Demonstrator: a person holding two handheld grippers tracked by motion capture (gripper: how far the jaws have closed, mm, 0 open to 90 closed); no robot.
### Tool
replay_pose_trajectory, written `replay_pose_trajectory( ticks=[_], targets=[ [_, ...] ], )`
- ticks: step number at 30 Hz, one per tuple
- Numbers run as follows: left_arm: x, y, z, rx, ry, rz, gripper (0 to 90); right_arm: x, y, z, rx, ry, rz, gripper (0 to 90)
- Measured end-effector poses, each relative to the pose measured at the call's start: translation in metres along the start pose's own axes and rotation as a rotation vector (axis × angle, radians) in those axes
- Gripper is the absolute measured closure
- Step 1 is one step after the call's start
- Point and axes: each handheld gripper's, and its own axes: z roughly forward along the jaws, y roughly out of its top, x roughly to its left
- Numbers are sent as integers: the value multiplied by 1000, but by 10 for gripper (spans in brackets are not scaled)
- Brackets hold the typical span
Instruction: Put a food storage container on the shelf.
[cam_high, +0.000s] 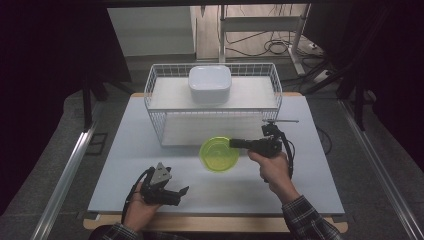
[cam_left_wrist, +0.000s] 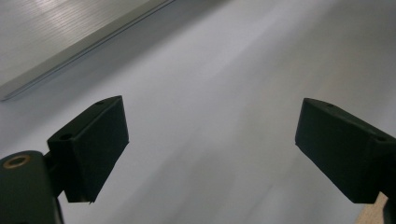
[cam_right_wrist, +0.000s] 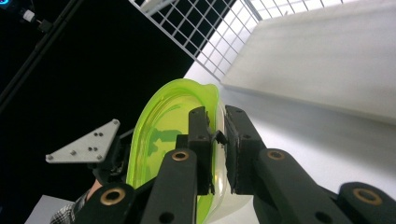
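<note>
A translucent lime-green bowl hangs just above the white table, in front of the wire rack. My right gripper is shut on the bowl's right rim, one jaw inside the wall and one outside. In the right gripper view the bowl stands on edge with its rim pinched in the right gripper. My left gripper rests near the table's front left corner, jaws open and pointing right. Nothing lies between the jaws of the left gripper, only bare table.
A white wire rack stands at the back of the table, with a white square bowl on its upper shelf. Its lower shelf lies right behind the green bowl. The left gripper's grey plate shows beyond the bowl.
</note>
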Motion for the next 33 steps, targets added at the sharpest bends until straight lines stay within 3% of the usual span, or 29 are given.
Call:
replay_pose_trajectory(
  ticks=[13,33],
  targets=[
    [0,0,0,2,1,8,93,22,24,-3,-43,34,-38,820],
    [0,0,0,1,-1,6,93,49,68,-17,-108,27,-85,819]
  ],
)
